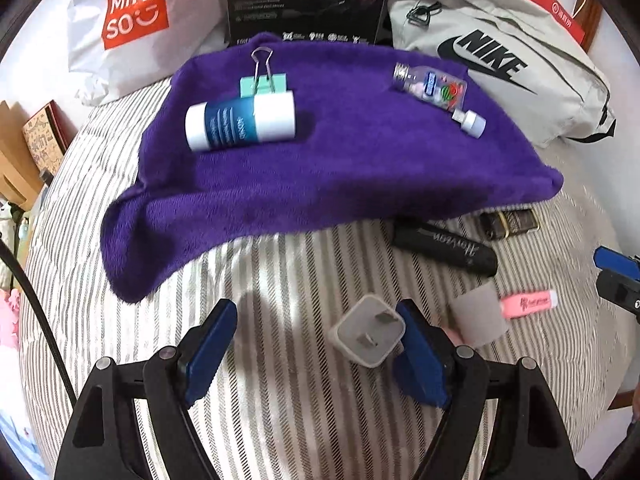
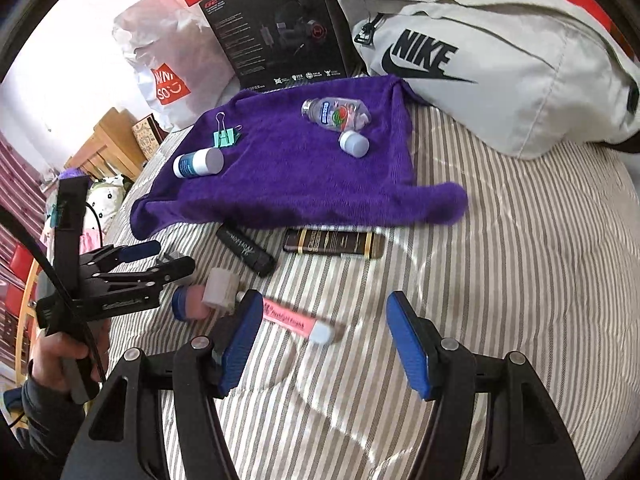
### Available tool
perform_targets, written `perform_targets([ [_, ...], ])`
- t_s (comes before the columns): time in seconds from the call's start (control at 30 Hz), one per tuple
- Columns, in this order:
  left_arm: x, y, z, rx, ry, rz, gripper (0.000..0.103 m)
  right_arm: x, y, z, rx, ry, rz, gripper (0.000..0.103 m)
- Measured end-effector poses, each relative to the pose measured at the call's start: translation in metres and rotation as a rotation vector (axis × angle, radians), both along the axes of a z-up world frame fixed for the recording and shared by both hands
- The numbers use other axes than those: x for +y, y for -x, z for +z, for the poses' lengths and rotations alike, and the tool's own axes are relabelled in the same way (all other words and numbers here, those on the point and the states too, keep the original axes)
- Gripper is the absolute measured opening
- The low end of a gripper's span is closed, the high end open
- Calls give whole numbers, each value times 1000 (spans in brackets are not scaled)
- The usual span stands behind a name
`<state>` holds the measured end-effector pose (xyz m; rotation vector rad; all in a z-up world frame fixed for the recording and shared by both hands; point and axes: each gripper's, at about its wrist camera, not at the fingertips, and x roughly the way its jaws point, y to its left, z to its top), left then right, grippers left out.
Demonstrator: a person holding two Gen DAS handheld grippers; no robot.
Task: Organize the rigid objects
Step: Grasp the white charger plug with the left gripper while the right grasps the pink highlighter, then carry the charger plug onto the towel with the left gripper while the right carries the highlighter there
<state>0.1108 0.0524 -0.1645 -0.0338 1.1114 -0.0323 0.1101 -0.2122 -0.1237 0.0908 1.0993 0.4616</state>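
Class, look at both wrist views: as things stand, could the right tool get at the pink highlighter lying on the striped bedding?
Probably yes. The right tool is open, and the pink highlighter lies on the striped bedding just ahead, one end by the left finger. Nothing covers it; the white block sits off to the side.

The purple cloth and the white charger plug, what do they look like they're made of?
Purple cloth: looks like soft plush microfibre or terry, matte with a fuzzy nap and limp folds. White charger plug: apparently smooth, hard plastic with a slight sheen, and two flat grey prongs, probably metal.

Clip (image 1: 262,76), bottles (image 1: 240,120) on towel (image 1: 320,168), charger (image 1: 368,336), probably marker (image 1: 528,302), before it.
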Motion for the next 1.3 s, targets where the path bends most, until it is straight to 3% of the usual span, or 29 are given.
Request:
perform_targets([
  [0.17, 6, 15, 2, 4, -57, 14, 81, -5, 8, -9, 17, -7, -1, 64],
  [0.33, 4, 17, 2, -15, -56, 9, 80, -5, 10, -20, 24, 9, 10, 64],
  [0.37, 2, 16, 2, -16, -53, 2, 77, -4, 10, -22, 27, 9, 19, 64],
  [0.43, -3, 15, 1, -26, -55, -12, 59, -1, 12, -26, 22, 13, 41, 64],
  [0.5, -6, 13, -1, -16, -52, -22, 54, 4, 15, -29, 9, 29, 77, 64],
  [0.53, -8, 12, -3, -14, -47, -29, 45, 8, 16, -29, 1, 39, 102, 63],
  [0.7, -13, 13, -3, -24, -52, -48, 32, 25, 17, -34, -42, 58, 191, 59],
  [0.77, -13, 13, -4, -25, -53, -53, 32, 35, 13, -38, -48, 79, 238, 49],
  [1.03, -12, 13, -4, -22, -40, -63, 32, 68, 4, -47, -141, 234, 454, 37],
  [1.13, -10, 13, -4, -26, -32, -64, 32, 77, 11, -46, -170, 260, 530, 20],
  [1.2, -9, 14, -3, -29, -24, -63, 32, 74, 13, -46, -162, 266, 508, 20],
  [1.3, -8, 16, -4, -35, -17, -62, 32, 51, 8, -45, -100, 223, 381, 19],
])
